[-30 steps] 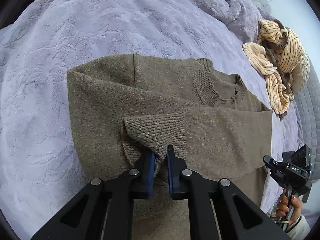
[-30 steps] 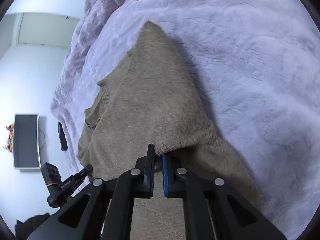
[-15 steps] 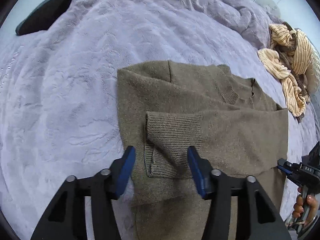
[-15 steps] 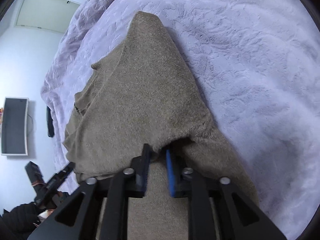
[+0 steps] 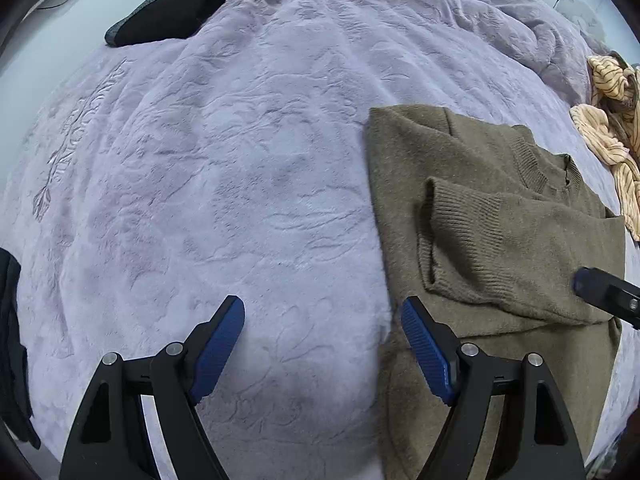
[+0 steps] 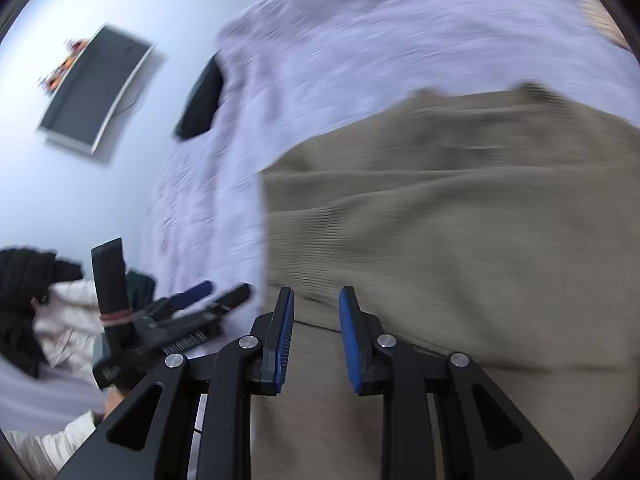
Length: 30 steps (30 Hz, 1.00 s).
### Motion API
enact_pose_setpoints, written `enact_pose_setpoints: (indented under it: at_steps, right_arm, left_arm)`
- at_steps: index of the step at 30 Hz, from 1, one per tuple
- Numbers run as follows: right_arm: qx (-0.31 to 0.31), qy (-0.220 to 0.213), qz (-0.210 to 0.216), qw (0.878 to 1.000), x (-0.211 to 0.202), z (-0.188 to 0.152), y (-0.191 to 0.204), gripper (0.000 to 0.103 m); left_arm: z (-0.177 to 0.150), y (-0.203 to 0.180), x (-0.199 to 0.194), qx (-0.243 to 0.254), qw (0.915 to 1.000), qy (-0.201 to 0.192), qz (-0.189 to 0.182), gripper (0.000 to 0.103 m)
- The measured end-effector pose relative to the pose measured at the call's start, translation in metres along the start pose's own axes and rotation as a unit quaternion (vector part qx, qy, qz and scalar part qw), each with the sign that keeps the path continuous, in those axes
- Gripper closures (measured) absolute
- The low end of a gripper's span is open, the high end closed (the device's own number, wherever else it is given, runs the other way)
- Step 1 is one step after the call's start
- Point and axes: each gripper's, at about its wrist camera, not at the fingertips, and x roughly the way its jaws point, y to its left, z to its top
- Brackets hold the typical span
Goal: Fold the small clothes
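Observation:
An olive-brown knitted sweater lies on the lilac blanket, with one sleeve folded across its body and the ribbed cuff on top. My left gripper points down over the blanket by the sweater's left edge. Its jaws are opening and stand wide, with nothing between them. In the blurred right wrist view the sweater fills the right side. My right gripper hovers over its lower edge, jaws closing to a narrow gap with no cloth pinched. The left gripper shows there at the left.
A crumpled beige striped garment lies at the blanket's far right. A dark cushion sits at the far edge and black cloth hangs at the left rim. A wall screen and a person's white sleeve are at the left.
My left gripper let go of the sleeve cuff, opened wide and moved left off the sweater. My right gripper released the sweater's fold, then swung and rolled towards its lower edge.

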Motion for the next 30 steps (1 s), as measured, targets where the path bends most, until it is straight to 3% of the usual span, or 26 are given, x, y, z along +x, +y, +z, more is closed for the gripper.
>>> enact_pose_setpoints:
  at_steps: [3,7,10,12,13,14,15,21,25,27,30]
  right_arm:
    - [-0.028,0.038,0.014,0.999,0.05,0.005,0.029,0.081]
    - [-0.096,0.053,-0.101,0.989,0.09,0.003,0.054,0.08]
    - [-0.1,0.069,-0.12,0.985,0.104,-0.001,0.055,0.082]
    - [-0.088,0.076,-0.088,0.989,0.105,-0.002,0.056,0.089]
    - [-0.074,0.088,-0.037,0.993,0.104,-0.004,0.056,0.089]
    - [-0.07,0.094,-0.014,0.993,0.103,-0.005,0.058,0.089]
    - [-0.076,0.094,-0.013,0.993,0.1,-0.008,0.062,0.089]
    - [-0.044,0.035,-0.069,0.996,0.059,0.001,0.046,0.088]
    - [-0.036,0.037,-0.137,0.989,0.067,0.012,0.025,0.088]
    - [-0.002,0.064,-0.136,0.989,0.076,0.009,0.006,0.088]
    - [0.009,0.057,-0.119,0.991,0.065,-0.003,0.005,0.086]
  left_arm:
    - [-0.008,0.017,-0.006,-0.014,0.9999,0.0,-0.004,0.022]
    - [-0.014,0.036,-0.01,-0.03,0.9995,0.004,-0.01,0.022]
    - [-0.02,0.045,-0.011,-0.036,0.9993,0.002,-0.013,0.022]
    - [-0.023,0.048,-0.01,-0.039,0.9991,0.005,-0.016,0.022]
    - [-0.024,0.049,-0.01,-0.04,0.999,0.008,-0.019,0.022]
    - [-0.025,0.05,-0.01,-0.04,0.9989,0.01,-0.021,0.022]
    - [-0.026,0.05,-0.011,-0.04,0.9989,0.01,-0.022,0.022]
    - [-0.031,0.049,-0.016,-0.03,0.9992,0.011,-0.024,0.021]
    - [-0.034,0.044,-0.016,-0.027,0.9992,0.018,-0.025,0.021]
    - [-0.036,0.041,-0.016,-0.025,0.9991,0.022,-0.024,0.021]
    - [-0.041,0.042,-0.024,-0.025,0.9992,0.024,-0.022,0.021]
